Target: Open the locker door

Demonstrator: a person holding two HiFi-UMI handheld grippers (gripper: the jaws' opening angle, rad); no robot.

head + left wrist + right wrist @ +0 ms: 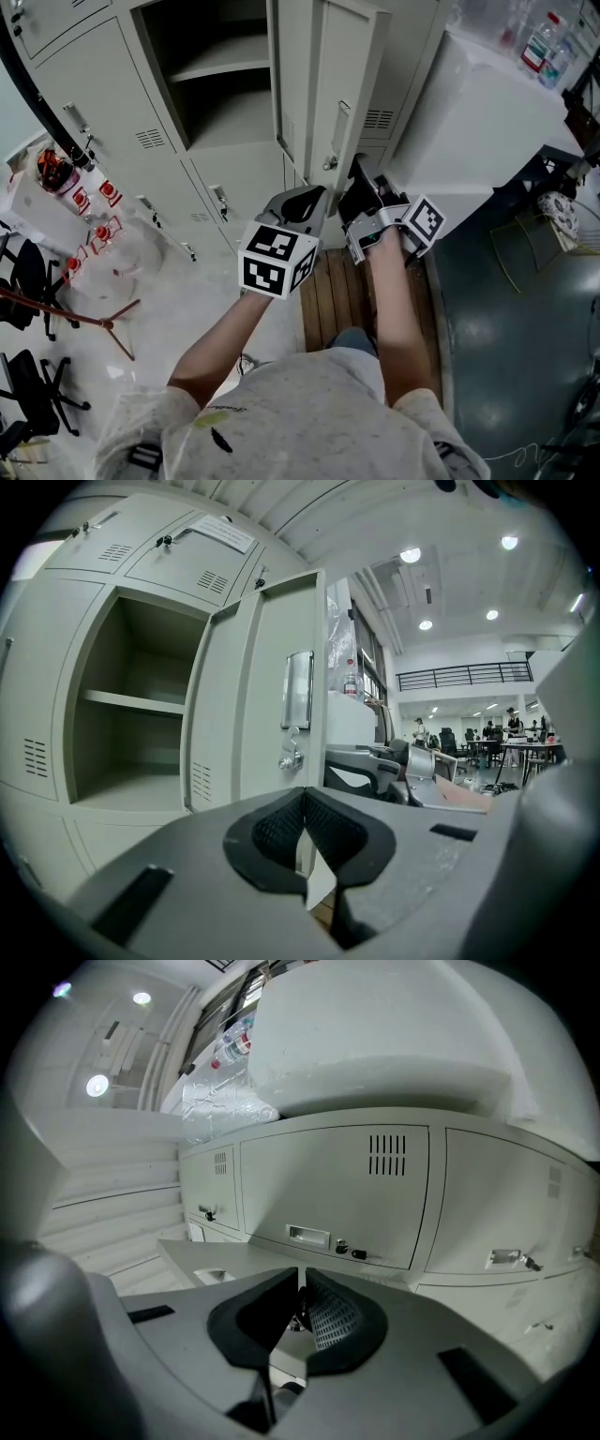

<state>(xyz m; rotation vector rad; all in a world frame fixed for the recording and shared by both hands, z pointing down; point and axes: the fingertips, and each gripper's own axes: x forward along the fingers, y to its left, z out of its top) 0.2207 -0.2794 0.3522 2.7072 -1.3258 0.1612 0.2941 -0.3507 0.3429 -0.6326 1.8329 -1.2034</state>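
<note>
The locker door (pixel 328 84) stands swung out, edge toward me, and beside it the open compartment (pixel 216 75) shows a shelf. My right gripper (pixel 359 180) is at the door's free edge, just below the lock (pixel 330 162). In the right gripper view, its jaws (pixel 300 1283) are closed to a thin slit on the door's edge, and the door panel (pixel 202 1255) runs off to the left. My left gripper (pixel 317 195) hangs beside it, in front of the door. Its jaws (pixel 305 797) are shut with nothing between them. The left gripper view also shows the door (pixel 272 696) and lock (pixel 291 758).
Closed lockers (pixel 94 103) surround the open one. A large white block (pixel 487 112) with bottles (pixel 544 42) on top stands close to the right of the door. I stand on wooden slats (pixel 333 300). Chairs (pixel 28 281) and packed bottles (pixel 94 234) lie at the left.
</note>
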